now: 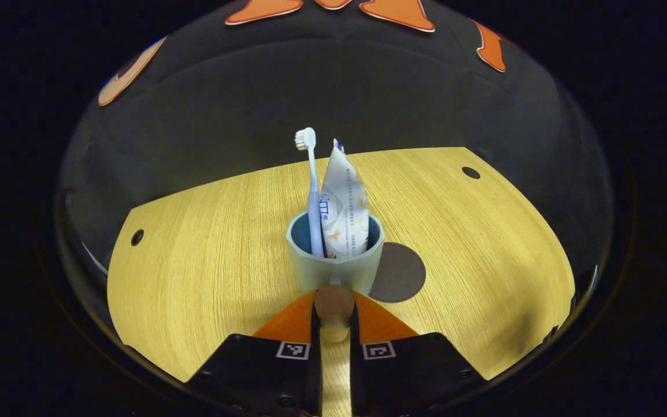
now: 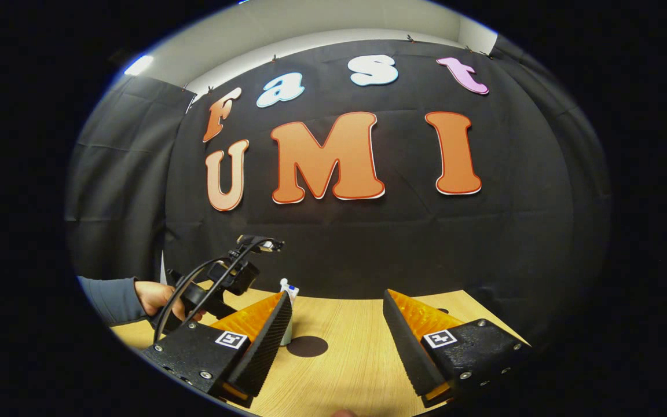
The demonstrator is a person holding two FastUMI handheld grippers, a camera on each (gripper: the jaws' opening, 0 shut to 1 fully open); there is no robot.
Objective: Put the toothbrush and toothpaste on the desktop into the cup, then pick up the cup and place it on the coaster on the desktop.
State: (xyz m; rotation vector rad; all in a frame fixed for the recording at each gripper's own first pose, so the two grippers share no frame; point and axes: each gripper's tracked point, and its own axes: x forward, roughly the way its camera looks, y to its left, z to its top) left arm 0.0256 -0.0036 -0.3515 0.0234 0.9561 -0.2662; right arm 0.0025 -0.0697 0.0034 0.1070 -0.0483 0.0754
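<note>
In the left gripper view a pale green cup (image 1: 333,263) stands straight ahead with a light blue toothbrush (image 1: 310,185) and a white toothpaste tube (image 1: 345,202) upright in it. My left gripper (image 1: 334,296) is shut on the cup's handle (image 1: 333,315), which sits between the orange fingers. A dark round coaster (image 1: 400,272) lies on the wooden desktop (image 1: 206,272) just right of the cup, partly behind it. I cannot tell whether the cup rests on the wood or hangs just above it. My right gripper (image 2: 336,301) is open and holds nothing; past it lies the coaster (image 2: 307,346), and the tube's top (image 2: 289,288) shows.
In the right gripper view a hand (image 2: 154,298) in a grey-blue sleeve holds the other gripper (image 2: 226,278) at the left. The desktop has two small dark holes (image 1: 471,172) (image 1: 137,237) near its far corners. Black cloth walls the booth behind the desk.
</note>
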